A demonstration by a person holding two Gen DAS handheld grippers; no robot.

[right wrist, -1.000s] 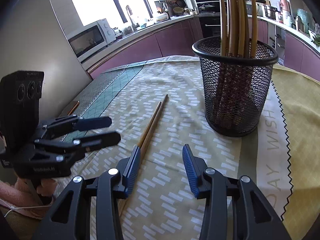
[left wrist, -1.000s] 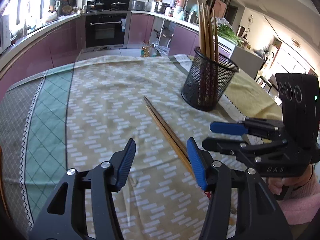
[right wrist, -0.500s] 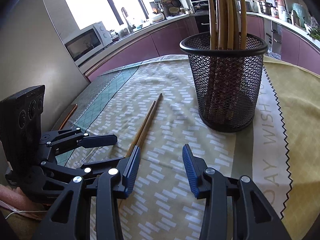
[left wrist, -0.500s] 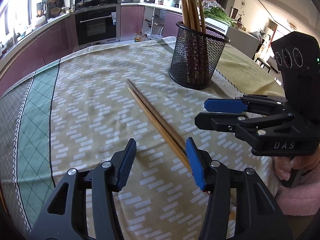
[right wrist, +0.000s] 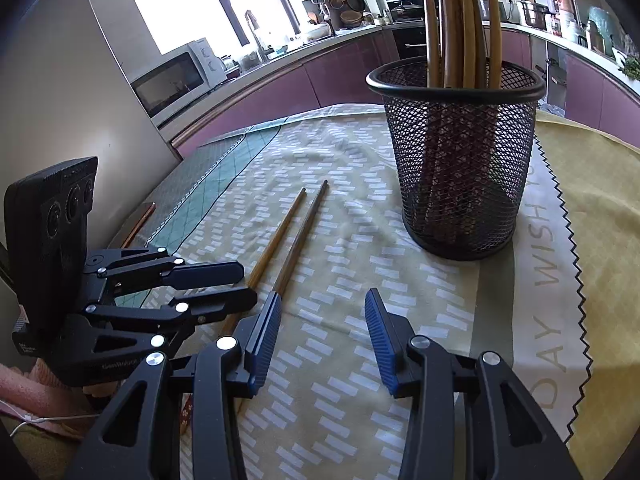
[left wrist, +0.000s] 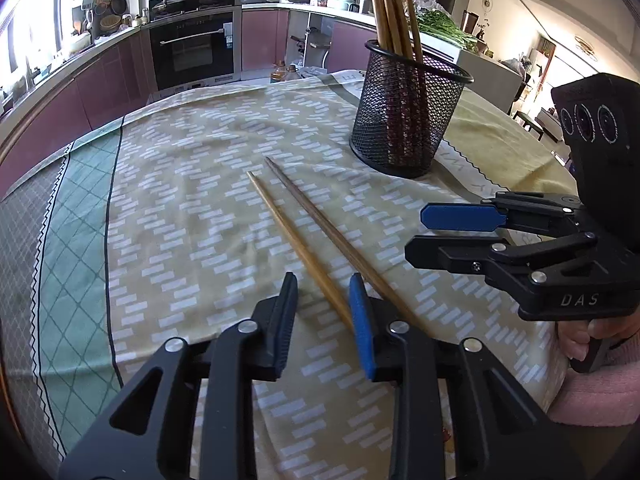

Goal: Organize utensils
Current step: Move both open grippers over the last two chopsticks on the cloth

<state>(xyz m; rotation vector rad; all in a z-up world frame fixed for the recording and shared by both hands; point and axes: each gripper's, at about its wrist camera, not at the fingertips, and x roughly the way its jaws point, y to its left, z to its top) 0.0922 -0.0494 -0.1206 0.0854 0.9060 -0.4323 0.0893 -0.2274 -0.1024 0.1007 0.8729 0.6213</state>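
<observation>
Lying side by side on the patterned tablecloth (left wrist: pixel 192 184) are two loose chopsticks, a lighter chopstick (left wrist: pixel 296 244) and a darker chopstick (left wrist: pixel 336 240), their thin tips pointing toward the far side of the table and spread slightly apart. Their thick ends run back toward the person holding the tools.

The left gripper (left wrist: pixel 324 312) is low over those thick ends. Its jaws have just been closing and now stand only narrowly apart. The lighter chopstick runs into the gap and ends against the blue right pad (left wrist: pixel 362 324), but I cannot tell whether the pads actually press on it; the left pad looks clear of it. The darker chopstick passes outside the gap, on the far side of the blue pad.

The right gripper (right wrist: pixel 320 336) sits just beside the left one, its jaws moderately open with nothing but tablecloth between them. From its own camera, the darker chopstick runs up to its left finger (right wrist: pixel 264 336) and disappears behind it. A hand in a pink sleeve (left wrist: pixel 600 384) grips that tool's handle.

Farther along the table stands a black mesh holder (right wrist: pixel 460 168), upright on the cloth beside a zigzag-edged band with printed lettering. A bundle of wooden chopsticks (right wrist: pixel 456 20) stands in it, leaning against the rim. The two loose ones lie near the holder but well clear of its base.
</observation>
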